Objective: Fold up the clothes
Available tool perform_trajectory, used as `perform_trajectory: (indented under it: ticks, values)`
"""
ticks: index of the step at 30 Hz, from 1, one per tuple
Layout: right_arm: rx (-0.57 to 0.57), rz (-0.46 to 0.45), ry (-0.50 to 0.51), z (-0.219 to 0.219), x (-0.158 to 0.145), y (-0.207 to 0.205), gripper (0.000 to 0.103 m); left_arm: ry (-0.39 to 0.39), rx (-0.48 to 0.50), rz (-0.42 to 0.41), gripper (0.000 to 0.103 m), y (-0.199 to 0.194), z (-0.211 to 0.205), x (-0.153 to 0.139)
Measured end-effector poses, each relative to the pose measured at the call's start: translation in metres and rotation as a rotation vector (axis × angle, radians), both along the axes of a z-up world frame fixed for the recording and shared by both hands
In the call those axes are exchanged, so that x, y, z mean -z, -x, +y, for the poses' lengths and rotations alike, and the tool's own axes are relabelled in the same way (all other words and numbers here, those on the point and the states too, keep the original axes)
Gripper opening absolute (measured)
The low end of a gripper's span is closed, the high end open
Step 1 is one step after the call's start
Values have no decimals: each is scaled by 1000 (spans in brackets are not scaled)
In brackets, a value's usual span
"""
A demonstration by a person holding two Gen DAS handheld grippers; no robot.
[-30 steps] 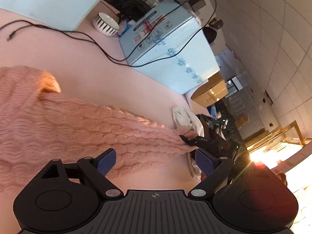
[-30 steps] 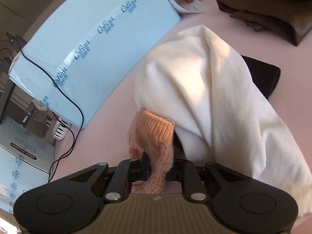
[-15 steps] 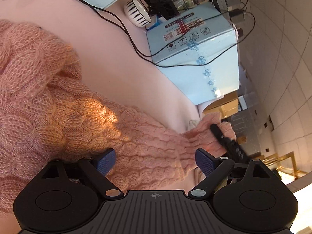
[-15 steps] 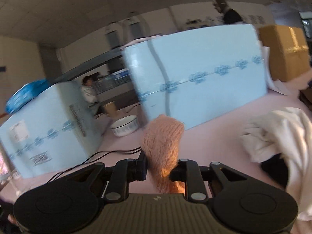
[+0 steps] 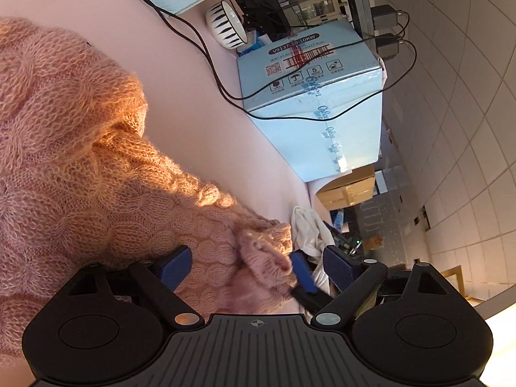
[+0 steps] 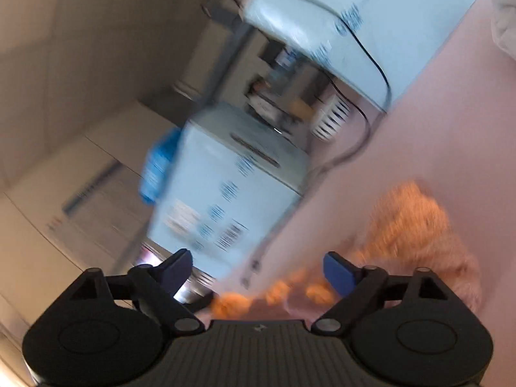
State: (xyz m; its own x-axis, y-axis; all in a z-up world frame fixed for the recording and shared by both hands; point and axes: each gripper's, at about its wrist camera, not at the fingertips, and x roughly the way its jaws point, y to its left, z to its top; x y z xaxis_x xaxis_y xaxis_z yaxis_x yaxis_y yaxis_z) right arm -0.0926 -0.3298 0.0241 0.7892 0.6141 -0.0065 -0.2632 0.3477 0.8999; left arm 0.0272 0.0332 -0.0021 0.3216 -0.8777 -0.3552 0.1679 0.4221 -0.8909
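Lying in a loose heap on the pink bench [image 5: 200, 122]: a pink cable-knit sweater [image 5: 96, 193], spread across the left and centre of the left wrist view, one sleeve running toward the lower right and ending in a ribbed cuff [image 5: 264, 258]. Probably placed this way so the sleeve can be laid across the body as part of a fold, though the fold is far from finished, judging by the bunched, lumpy knit.

Left gripper [image 5: 256, 266] held low over the sweater, aimed along the sleeve, fingers spread wide apart, the sleeve passing between them without being pinched. Just past the cuff, a blue pad on a black finger [image 5: 303, 274], most likely belonging to the right gripper; cannot tell whether it touches the wool.

Right gripper [image 6: 258, 267] seen in a heavily blurred, tilted view, fingers apart with nothing between them. Orange-lit patches of the sweater [image 6: 409, 225] below and to the right of the fingers, near but not held.

Beyond the sweater: a crumpled white garment [image 5: 306, 229] close to the cuff, a light blue cardboard box [image 5: 309, 96] with black cables [image 5: 206, 58] draped over it and trailing across the bench, and a white bowl with dark stripes [image 5: 225, 29] beside the box.

Both tools apparently free of the fabric at this moment, likely positioned for a fresh grasp.
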Motion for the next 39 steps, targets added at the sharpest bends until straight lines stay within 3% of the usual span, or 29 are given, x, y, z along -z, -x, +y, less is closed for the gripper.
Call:
perform_trajectory:
  ticks: [3,4,5,6,7,8,10,13,15,19,23,27,31,34,36,39]
  values:
    - [-27,92,-18,2,17,-9,95,3,-8,1,90,0,0,0]
    - [-37,168,51,12,26,-17,87,3,-10,2,90,0,0,0]
    - [-14,182,140,21,29,-21,76,1,-11,1,90,1,0,-1]
    - [1,171,178,25,30,-18,76,0,-12,1,90,1,-1,-1]
    - [1,167,198,28,27,-19,83,-2,-10,1,90,2,-1,-3]
    - [-10,168,163,27,26,-18,89,0,-4,0,90,5,-2,-5]
    - [-39,139,-24,10,23,-15,89,46,21,-26,90,15,-2,-15]
    - [36,95,-122,-16,18,5,91,146,106,-82,90,34,-12,-34]
    - [138,90,-104,-31,14,21,92,187,144,-114,91,44,-23,-45]
    - [331,174,-14,-50,17,53,92,225,100,-136,94,44,-54,-50]
    - [344,273,21,-54,33,58,92,298,27,-55,94,24,-81,-26]
    - [303,302,-25,-59,46,59,91,165,-56,59,93,8,-84,6]
    - [275,284,48,-56,42,52,93,142,-141,64,93,11,-60,20]
    - [263,326,107,-46,35,45,92,157,-140,90,93,10,-52,20]
    - [281,356,169,-37,31,43,92,144,-141,67,94,13,-52,10]
    - [304,384,238,-25,28,34,89,61,-142,-81,94,22,-62,-14]
